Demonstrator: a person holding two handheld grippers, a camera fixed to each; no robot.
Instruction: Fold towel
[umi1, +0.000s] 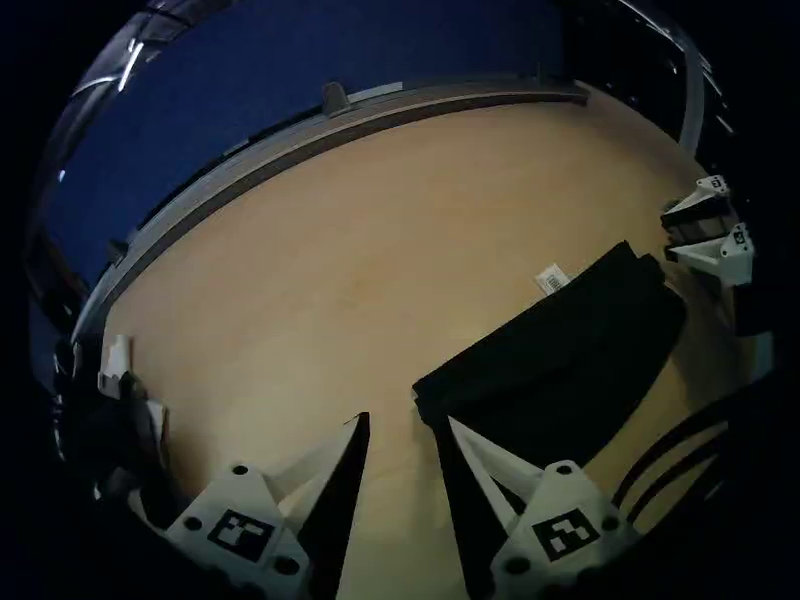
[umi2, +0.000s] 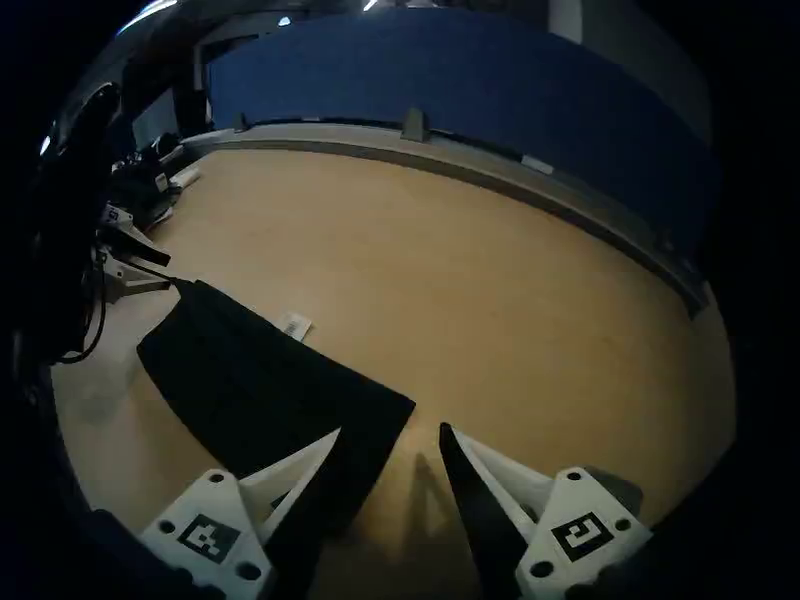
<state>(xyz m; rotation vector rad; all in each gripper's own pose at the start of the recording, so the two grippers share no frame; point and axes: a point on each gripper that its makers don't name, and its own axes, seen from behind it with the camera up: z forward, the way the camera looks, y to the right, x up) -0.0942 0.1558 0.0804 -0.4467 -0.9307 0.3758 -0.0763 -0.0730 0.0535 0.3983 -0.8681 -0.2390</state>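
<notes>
dark towel lies folded on the bench, a gripper open at each end

a broad wooden bench (umi1: 330, 280), smooth and pale tan, runs back to a grey rail and a deep blue partition (umi1: 300, 60). the towel (umi1: 570, 340) lies flat on the bench as a long dark rectangle, soft and matte. layers show stacked along its edge, so it looks folded at least once. your left gripper (umi1: 407, 420) sits low at one short end. its white, wedge-shaped fingers are apart and clamped on nothing. the towel's corner lies just ahead of the gap, and one finger crosses in front of the cloth. your right gripper (umi2: 390, 430) mirrors it at the opposite end, fingers likewise spread and empty, one finger overlapping the towel's edge. i judge the two are set at opposite ends so each can take a corner for the next fold. a small white tag (umi1: 552, 278) rests on the bench, touching the towel's long edge.
</notes>
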